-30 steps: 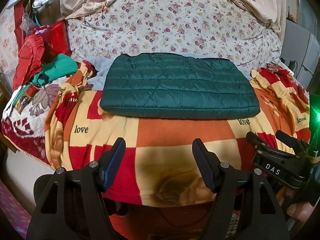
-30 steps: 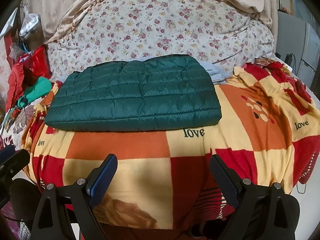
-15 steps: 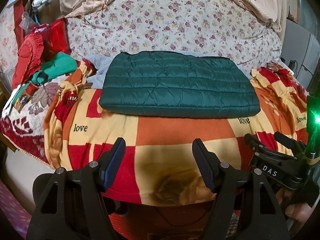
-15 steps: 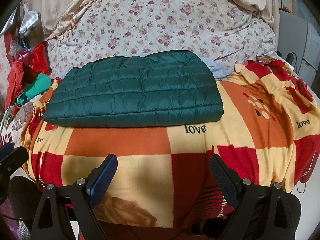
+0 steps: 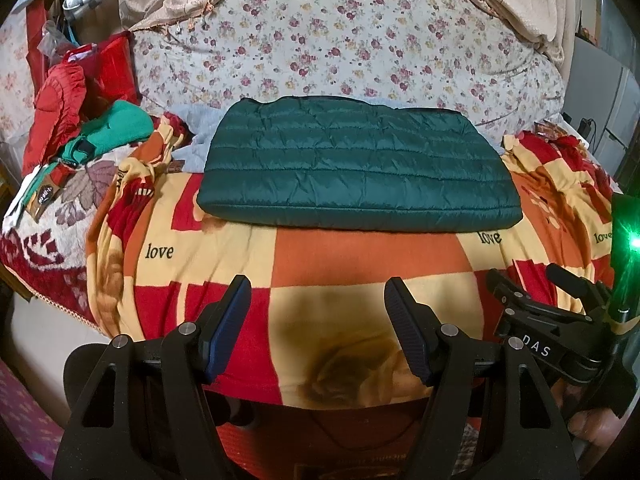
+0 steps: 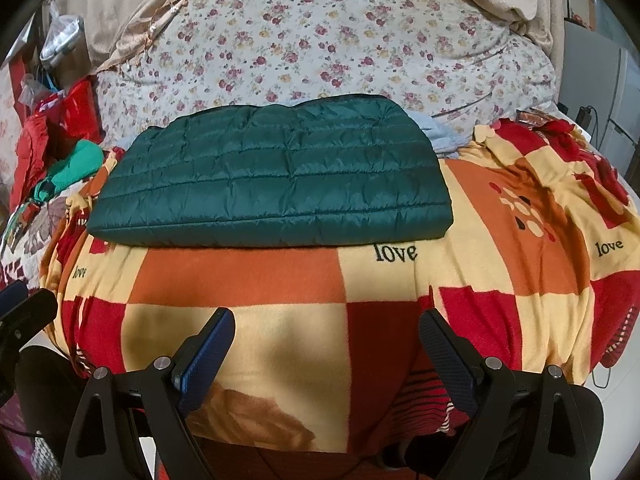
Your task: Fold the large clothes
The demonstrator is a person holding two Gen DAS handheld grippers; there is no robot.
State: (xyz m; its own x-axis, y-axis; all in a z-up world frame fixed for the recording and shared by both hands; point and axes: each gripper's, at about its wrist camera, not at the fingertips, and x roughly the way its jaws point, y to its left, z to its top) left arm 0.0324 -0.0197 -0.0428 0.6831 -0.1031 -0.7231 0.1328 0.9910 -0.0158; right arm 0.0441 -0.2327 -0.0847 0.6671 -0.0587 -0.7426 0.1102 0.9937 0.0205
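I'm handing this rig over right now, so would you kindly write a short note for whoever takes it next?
Left claw: open, holding nothing, above the near edge of the checked blanket.
Right claw: open, holding nothing, also short of the garment.
Green quilted jacket: lies flat on the blanket as a compact, tidy rectangle, its far edge over a grey garment.
Done: the jacket looks folded.
Left: probably only a check of the edges; red and green clothes piled at the left may come next.

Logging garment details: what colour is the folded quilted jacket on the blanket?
Dark teal green jacket, clearest in the right wrist view.
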